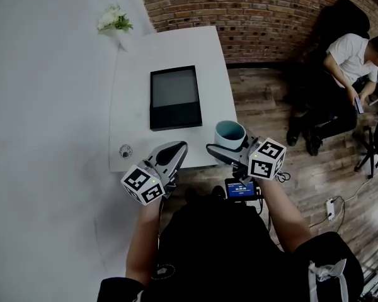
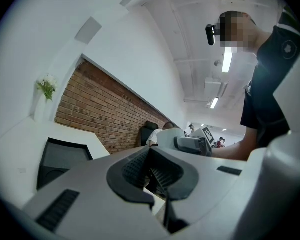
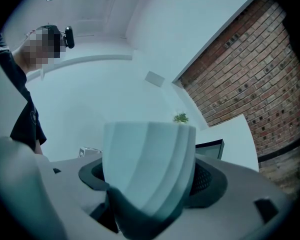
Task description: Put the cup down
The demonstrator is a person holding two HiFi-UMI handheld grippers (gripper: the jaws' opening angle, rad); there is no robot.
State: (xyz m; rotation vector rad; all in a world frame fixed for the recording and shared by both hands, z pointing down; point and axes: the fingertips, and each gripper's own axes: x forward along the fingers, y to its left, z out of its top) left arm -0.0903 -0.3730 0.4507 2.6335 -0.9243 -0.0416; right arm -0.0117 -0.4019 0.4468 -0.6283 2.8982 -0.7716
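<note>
A pale blue-grey cup [image 1: 230,134] stands upright between the jaws of my right gripper [image 1: 225,146], which is shut on it. The cup hangs over the near right corner of the white table [image 1: 176,50]. In the right gripper view the ribbed cup [image 3: 149,164] fills the space between the dark pads [image 3: 210,181] and hides the fingertips. My left gripper [image 1: 174,151] is over the table's near edge, left of the cup, jaws together with nothing in them. In the left gripper view its pads [image 2: 140,168] meet, and the cup [image 2: 171,138] shows beyond them.
A black rectangular tray [image 1: 174,97] lies mid-table. A small round object [image 1: 125,150] rests near the front left corner. A white vase of flowers [image 1: 115,22] stands at the far left corner. A person [image 1: 349,55] sits at the right, by the brick wall [image 1: 264,11].
</note>
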